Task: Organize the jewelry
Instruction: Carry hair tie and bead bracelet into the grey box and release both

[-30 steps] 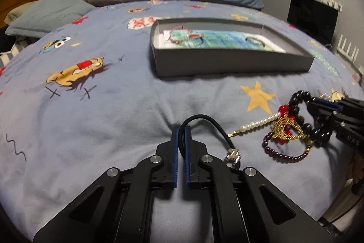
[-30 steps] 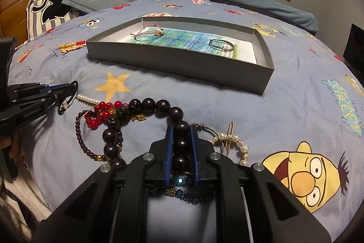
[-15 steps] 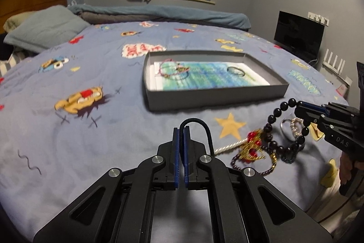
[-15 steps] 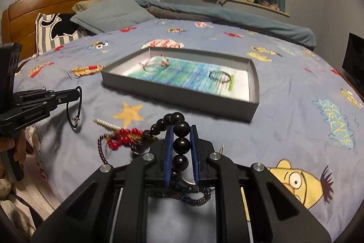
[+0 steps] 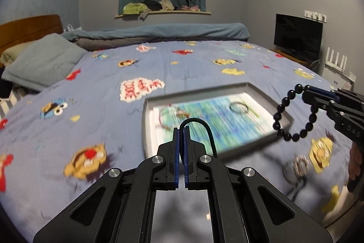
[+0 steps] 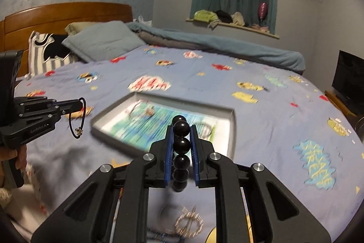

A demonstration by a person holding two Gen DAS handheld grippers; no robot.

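A shallow grey tray (image 5: pixel 149 129) (image 6: pixel 232 120) with a blue-green paper liner lies on the bed; a pink bracelet (image 5: pixel 163 116) and a dark ring bracelet (image 5: pixel 238 107) lie in it. My left gripper (image 5: pixel 181 129) (image 6: pixel 80 103) is shut on a thin black cord bracelet (image 5: pixel 206 128) (image 6: pixel 78 122) with a small star charm, held in the air before the tray. My right gripper (image 6: pixel 180 129) (image 5: pixel 306 90) is shut on a black bead bracelet (image 6: pixel 181 145) (image 5: pixel 283 115), which hangs in a loop above the tray's right near corner.
More jewelry lies on the blue cartoon bedspread near the front edge: a pearl hoop and a ring (image 5: pixel 300 165) (image 6: pixel 188 223). A grey pillow (image 5: pixel 43 60), a wooden headboard (image 6: pixel 66 15), a rolled blanket (image 5: pixel 159 32) and a TV (image 5: pixel 298 37) stand around.
Both grippers have lifted with their bracelets and moved forward toward the tray. The black beads came clear of the jewelry pile, which stays on the bedspread behind.
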